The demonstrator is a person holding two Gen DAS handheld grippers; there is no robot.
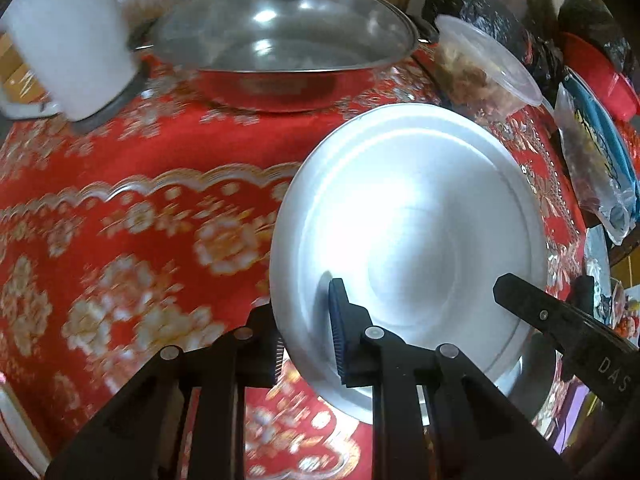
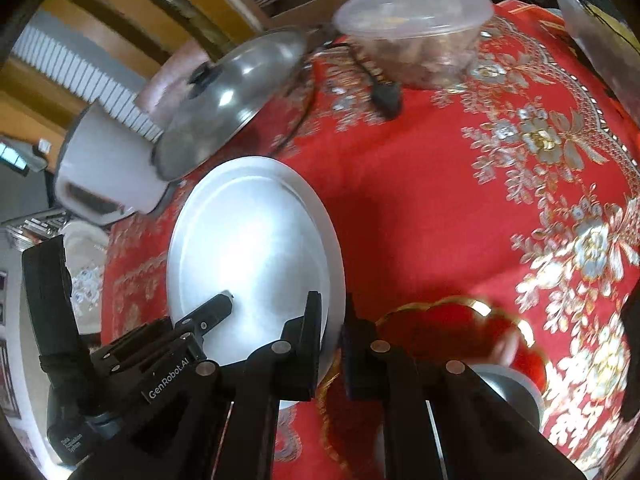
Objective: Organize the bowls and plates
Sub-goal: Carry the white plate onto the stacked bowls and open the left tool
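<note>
A large silver plate (image 1: 408,216) (image 2: 252,256) is held over the red flowered tablecloth (image 1: 140,168). My left gripper (image 1: 300,308) is shut on its left rim: the blue-padded finger lies on top and the other finger is under the edge. My right gripper (image 2: 332,300) is shut on the opposite rim, and appears in the left wrist view as a black finger (image 1: 516,300). A red plate with a gold rim (image 2: 460,320) lies just right of my right gripper, with a silver dish (image 2: 516,392) beside it.
At the back stand a steel pan under a glass lid (image 1: 280,40) (image 2: 232,96), a white appliance (image 1: 68,40) (image 2: 104,168) and a lidded plastic food tub (image 1: 484,64) (image 2: 416,28). A black plug (image 2: 384,96) lies on the cloth. Bags and a red container (image 1: 600,76) crowd the right edge.
</note>
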